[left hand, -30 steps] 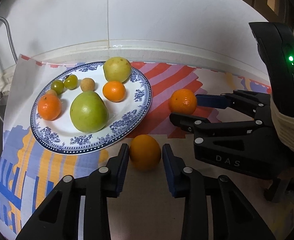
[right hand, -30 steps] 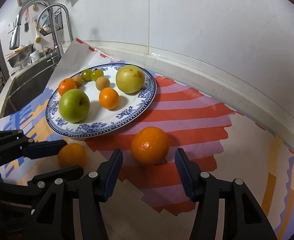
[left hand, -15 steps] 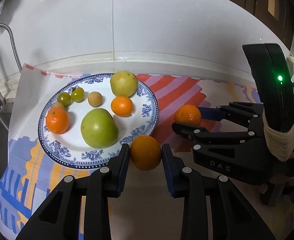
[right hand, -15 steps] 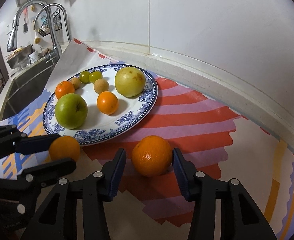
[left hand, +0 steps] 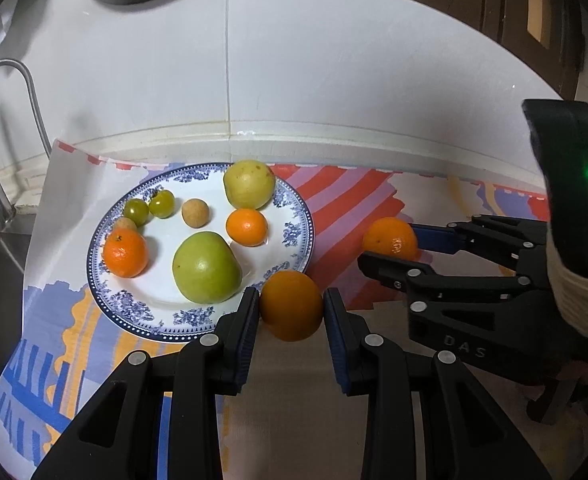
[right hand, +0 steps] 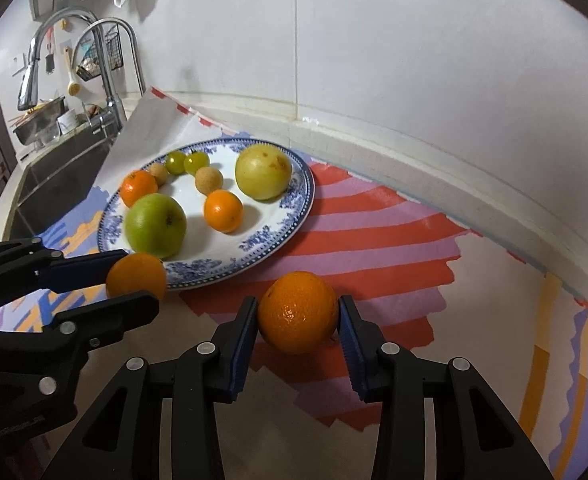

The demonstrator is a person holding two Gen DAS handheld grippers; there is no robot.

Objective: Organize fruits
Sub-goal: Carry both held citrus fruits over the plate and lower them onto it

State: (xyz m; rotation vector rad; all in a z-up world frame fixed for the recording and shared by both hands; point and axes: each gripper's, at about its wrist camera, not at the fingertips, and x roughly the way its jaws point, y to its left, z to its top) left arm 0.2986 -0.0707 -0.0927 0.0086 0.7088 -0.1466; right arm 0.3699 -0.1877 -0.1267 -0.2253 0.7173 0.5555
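My left gripper (left hand: 292, 312) is shut on a smooth orange (left hand: 291, 305) and holds it lifted just in front of the blue-patterned plate (left hand: 134, 308). My right gripper (right hand: 298, 322) is shut on a dimpled orange (right hand: 297, 312) above the striped mat; it also shows in the left wrist view (left hand: 389, 238). The plate (right hand: 278, 228) carries a green apple (left hand: 206, 267), a yellow pear (left hand: 249, 184), two small tangerines (left hand: 246, 227), two green tomatoes (left hand: 162, 203) and small brown fruits (left hand: 195, 212).
A colourful striped mat (right hand: 373, 240) covers the counter. A sink with taps (right hand: 106, 80) lies to the left. The white tiled wall (left hand: 294, 80) stands close behind the plate.
Both grippers closed on their oranges and lifted them off the mat. The left one has risen and moved back a little from the plate.
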